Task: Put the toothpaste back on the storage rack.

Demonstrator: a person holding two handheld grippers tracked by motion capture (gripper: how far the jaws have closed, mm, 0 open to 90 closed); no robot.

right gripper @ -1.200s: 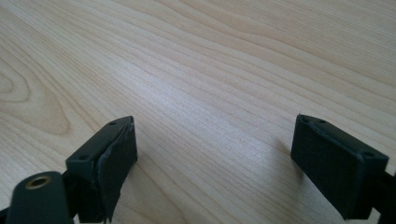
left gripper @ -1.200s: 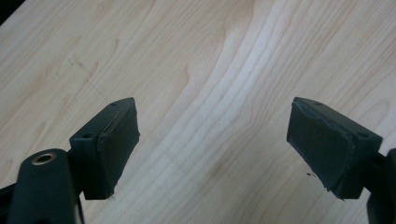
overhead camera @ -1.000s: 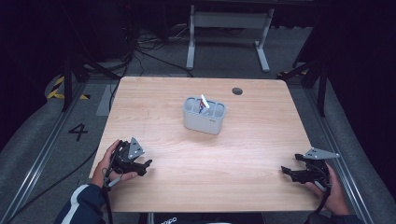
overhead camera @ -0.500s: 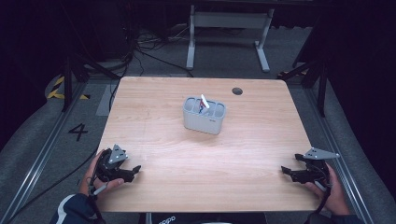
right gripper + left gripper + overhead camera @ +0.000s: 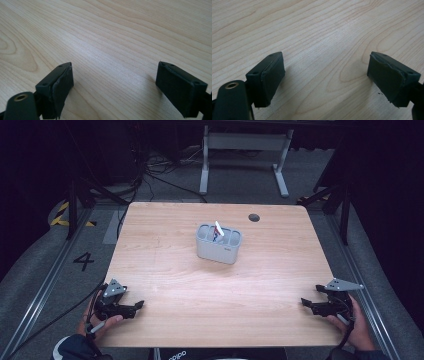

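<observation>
Counter (image 5: pixel 165 270) of pale wood, seen from above, with a grey caddy (image 5: pixel 218 243) standing near its middle as the landmark. Nearest the viewer, well short of the caddy and off to its left, the left hand-held gripper (image 5: pixel 139 305) sits low at the counter's near-left corner, held by a hand (image 5: pixel 95 320) in a dark sleeve. Well short of the caddy and off to its right, the right hand-held gripper (image 5: pixel 306 303) sits at the near-right corner in the other hand (image 5: pixel 352 327). Both point inward across the wood, with open counter between them and the caddy.

The left gripper view adds what the high view cannot resolve: the left hand-held gripper (image 5: pixel 325 77) has its two black jaws set wide apart, with nothing but bare wood grain between them. The right gripper view shows the same of the right hand-held gripper (image 5: pixel 115 80): jaws wide apart, holding nothing, just above the wood.

The caddy has several compartments; a white item with red and blue beside it (image 5: pixel 217 230) sticks up out of one, too small to identify. Beyond the caddy, a small dark round hole (image 5: pixel 254 217) marks the far side of the counter. Farther still, past the counter's edge, stand a grey metal frame (image 5: pixel 245 150) and loose black cables (image 5: pixel 160 170) on a dark floor.
</observation>
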